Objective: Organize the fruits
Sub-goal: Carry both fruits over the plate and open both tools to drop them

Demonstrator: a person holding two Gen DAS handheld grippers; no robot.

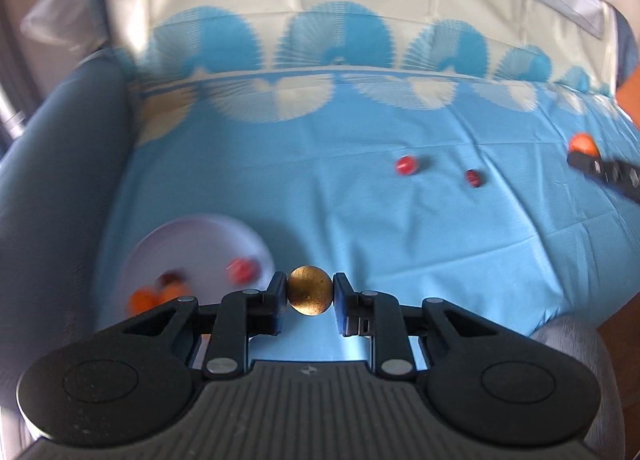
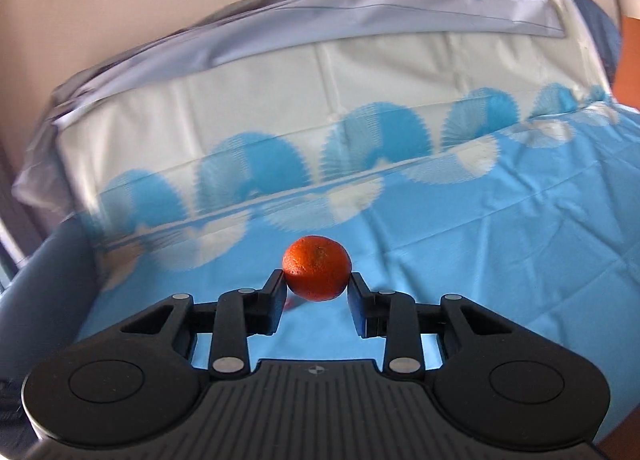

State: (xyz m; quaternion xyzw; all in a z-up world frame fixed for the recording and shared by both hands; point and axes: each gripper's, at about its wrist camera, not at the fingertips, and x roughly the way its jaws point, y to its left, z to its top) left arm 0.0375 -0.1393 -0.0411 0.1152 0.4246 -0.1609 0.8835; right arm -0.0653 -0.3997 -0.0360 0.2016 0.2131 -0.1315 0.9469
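Note:
My left gripper (image 1: 310, 294) is shut on a small round golden-brown fruit (image 1: 310, 290), held above the blue cloth just right of a white plate (image 1: 192, 244). The plate holds a red fruit (image 1: 242, 269) and orange fruits (image 1: 154, 294). Two small red fruits (image 1: 407, 165) (image 1: 473, 178) lie loose on the cloth further off. My right gripper (image 2: 316, 280) is shut on an orange mandarin (image 2: 317, 273) above the cloth; it also shows at the right edge of the left wrist view (image 1: 582, 148).
A blue cloth (image 1: 360, 220) with a white fan pattern covers the surface. A blue padded armrest (image 1: 52, 188) borders the left. A white and grey backrest cover (image 2: 320, 72) rises behind. A grey cushion (image 1: 576, 340) sits at the near right.

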